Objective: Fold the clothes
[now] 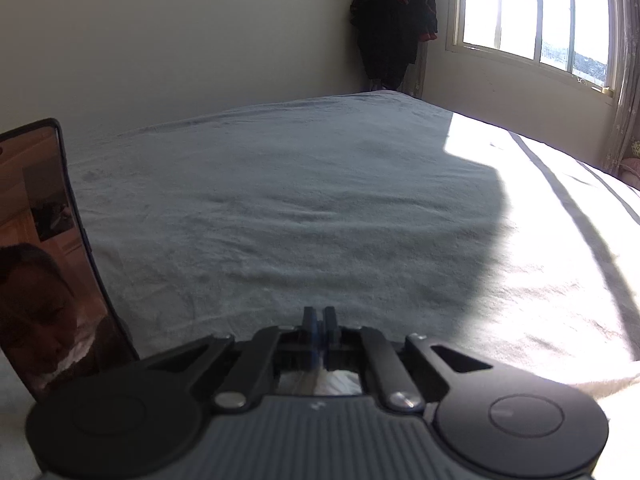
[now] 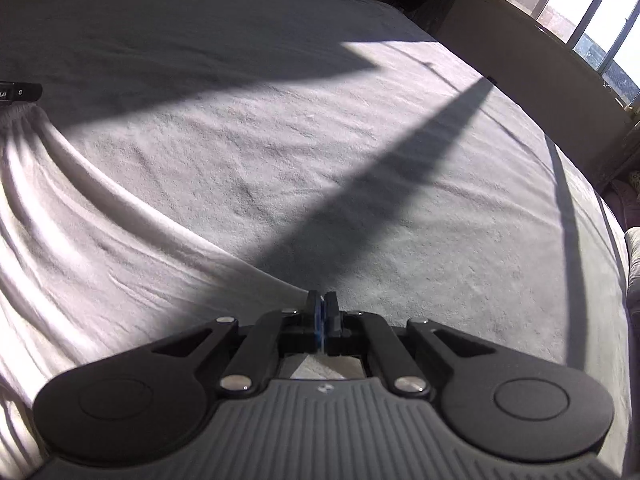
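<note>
Bedroom: grey bedspread (image 1: 280, 200) under a sunlit window (image 1: 532, 20), dark clothes (image 1: 394, 20) hanging in the corner.

A pale garment (image 2: 72, 216) lies stretched in ridges across the bed at your left. Your right gripper (image 2: 320, 305) has its jaws pressed together, pinching that garment's near edge. Your left gripper (image 1: 319, 314) is likewise pressed together; white cloth shows beneath it, but whether it is pinched cannot be told. A phone (image 1: 44, 256) stands beside it.
</note>
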